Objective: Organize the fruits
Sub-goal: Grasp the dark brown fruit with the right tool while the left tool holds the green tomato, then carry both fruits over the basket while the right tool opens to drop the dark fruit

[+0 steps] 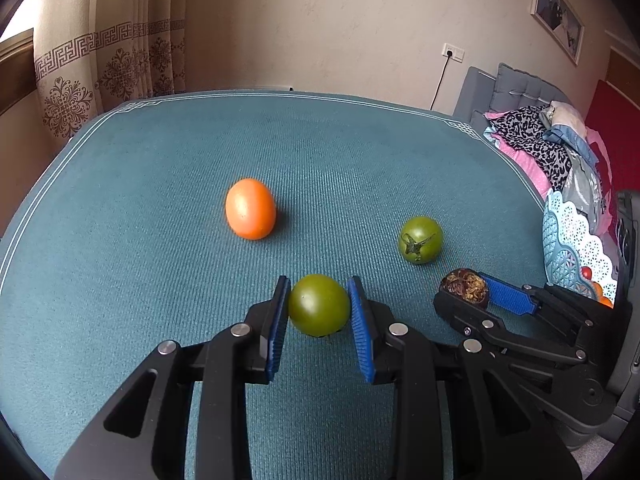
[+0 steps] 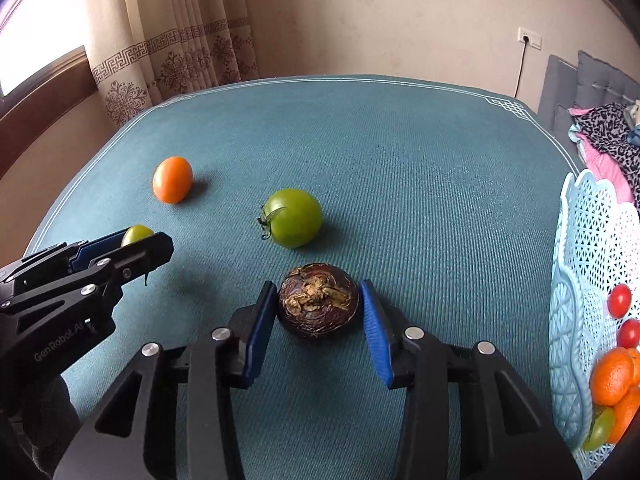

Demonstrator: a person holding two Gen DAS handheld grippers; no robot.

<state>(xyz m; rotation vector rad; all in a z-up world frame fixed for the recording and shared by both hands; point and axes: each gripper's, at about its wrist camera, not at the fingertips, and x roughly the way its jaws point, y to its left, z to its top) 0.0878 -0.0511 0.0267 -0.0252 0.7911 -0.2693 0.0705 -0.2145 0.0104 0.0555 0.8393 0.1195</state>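
Teal tablecloth point(image 1: 200, 152) under cream wall, patterned curtain point(image 1: 120, 68). Left gripper point(image 1: 319, 308) clamping a green tomato point(image 1: 319, 305); right gripper point(image 2: 320, 308) spread around, perhaps touching, a brown fruit point(image 2: 319, 300).

One marking is found legible. In the right wrist view, the wording "GenRobot.AI" is printed in pale letters along the black body of the left gripper point(image 2: 138, 246), at the lower left of the picture; the characters are read at a slant, and any that follow are cut off by shadow. In the left wrist view no lettering, number or sign is made out on any surface. The framed picture point(image 1: 558, 14) on the wall is noted, but nothing on it can be read.
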